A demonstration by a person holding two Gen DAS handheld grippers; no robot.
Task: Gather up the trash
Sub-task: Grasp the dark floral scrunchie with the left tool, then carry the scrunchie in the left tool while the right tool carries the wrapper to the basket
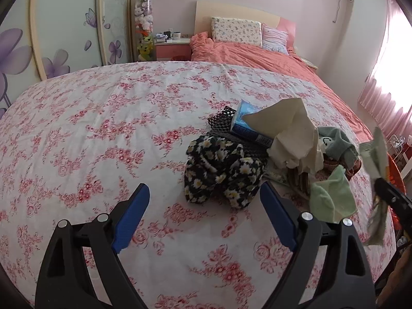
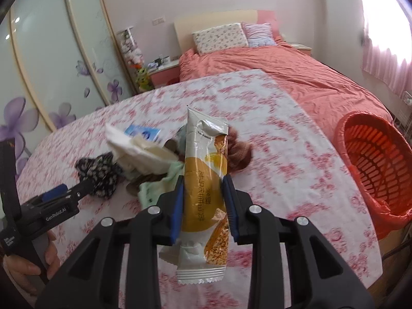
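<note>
The right gripper [image 2: 203,200] is clamped on one snack wrapper [image 2: 206,180], held above the flowered sheet [image 2: 283,154]. The left gripper [image 1: 203,213] hangs empty, fingers wide apart. Beyond: one black floral cloth [image 1: 221,170], one tissue pack [image 1: 244,123] half buried, and one red basket [image 2: 378,164], cut off at the edge.

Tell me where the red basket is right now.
In the right wrist view, the red basket sits at the right edge of the floral-sheeted table, right of the wrapper held in the right gripper.

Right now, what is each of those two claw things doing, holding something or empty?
Left gripper: open, holding nothing, above the flowered cloth.
Right gripper: closed on a snack wrapper.
</note>
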